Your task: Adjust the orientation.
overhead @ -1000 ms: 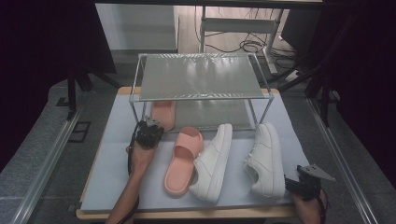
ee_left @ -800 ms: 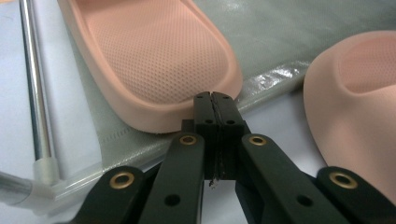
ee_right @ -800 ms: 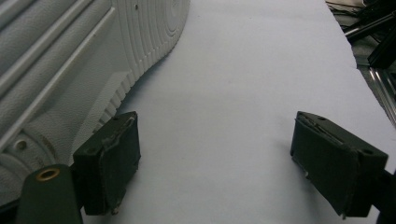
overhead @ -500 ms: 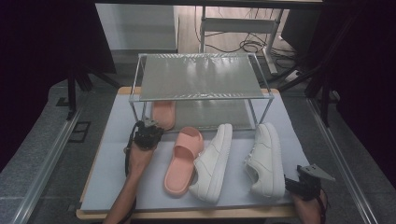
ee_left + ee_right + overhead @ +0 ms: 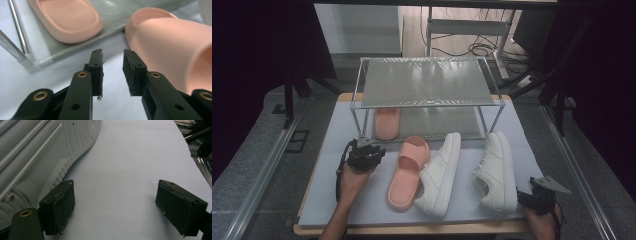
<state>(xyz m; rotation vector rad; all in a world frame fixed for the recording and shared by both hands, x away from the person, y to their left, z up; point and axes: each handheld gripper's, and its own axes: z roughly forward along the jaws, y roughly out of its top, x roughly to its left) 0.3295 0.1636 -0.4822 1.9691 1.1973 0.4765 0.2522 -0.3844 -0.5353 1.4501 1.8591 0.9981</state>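
My left tool (image 5: pixel 364 152) sits on the counter (image 5: pixel 332 150) just in front of the rack (image 5: pixel 427 85), off its near left post. Its jaws have just been opening and now stand at a narrow gap with nothing between them; in the left gripper view I look along them at bare counter, with the pads (image 5: pixel 97 72) clear of everything. The first pink slide (image 5: pixel 387 122) lies on the rack's bottom shelf, at the shelf's left end, toe toward me; in the left gripper view its rounded end (image 5: pixel 67 20) rests on the grey shelf just past the jaw tips, apart from them. The second pink slide (image 5: pixel 408 172) lies on the counter in front of the rack, just to the right of my left tool, near it, though I cannot tell whether they touch. In the left gripper view its strap (image 5: pixel 172 47) bulks up close beside the right-hand jaw.

To the right of that slide and still in front of the rack lie two white sneakers: the nearer one (image 5: pixel 439 175) leans against the slide's edge, the other one (image 5: pixel 498 170) lies apart, out past the rack's right post.

My right tool (image 5: pixel 539 197) rests at the counter's near edge, well in front of the rack's right end, just beside the heel of the far sneaker (image 5: pixel 37 157). Its jaws are spread wide over bare counter, gripping nothing.
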